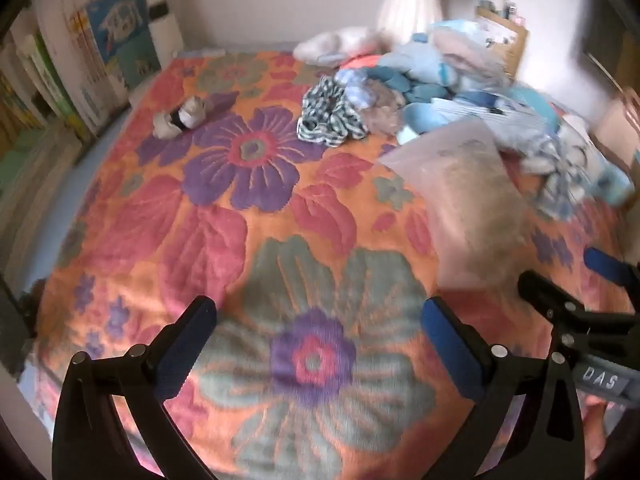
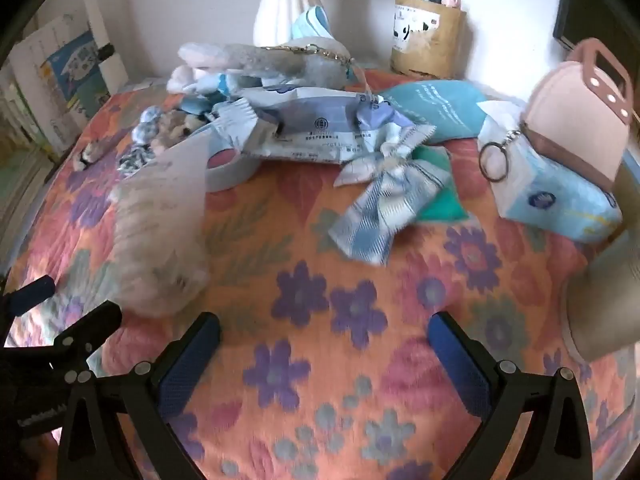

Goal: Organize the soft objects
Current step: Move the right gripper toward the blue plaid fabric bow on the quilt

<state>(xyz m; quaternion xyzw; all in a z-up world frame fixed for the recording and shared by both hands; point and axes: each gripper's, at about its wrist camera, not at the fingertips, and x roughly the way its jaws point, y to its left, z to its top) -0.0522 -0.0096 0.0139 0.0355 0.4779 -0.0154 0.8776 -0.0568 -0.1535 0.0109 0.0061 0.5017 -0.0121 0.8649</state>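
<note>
Both claws are spread wide and hold nothing: the left claw (image 1: 320, 340) and the right claw (image 2: 324, 354) hang side by side over a bare part of the flowered cloth (image 1: 248, 216) that covers the table. The soft things wait further back in a heap (image 1: 432, 80), with a striped scrunchie (image 1: 330, 114) at its near edge and a small grey-white roll (image 1: 180, 120) lying apart on the left. A translucent bag with something fluffy inside (image 2: 160, 236) stands between the claws and the heap, so I think a straight reach toward the pile could push it over or drag it along. In the right wrist view the packets (image 2: 304, 128) and the plaid bow (image 2: 384, 204) overlap each other, and a chain (image 2: 316, 51) lies across the top; a pinch there may lift two things together or pull the chain. On the right a pink bag (image 2: 576, 120) leans on a blue packet (image 2: 556, 196) and could tip if that packet is disturbed. Both pictures are blurred, so small details are uncertain.
</note>
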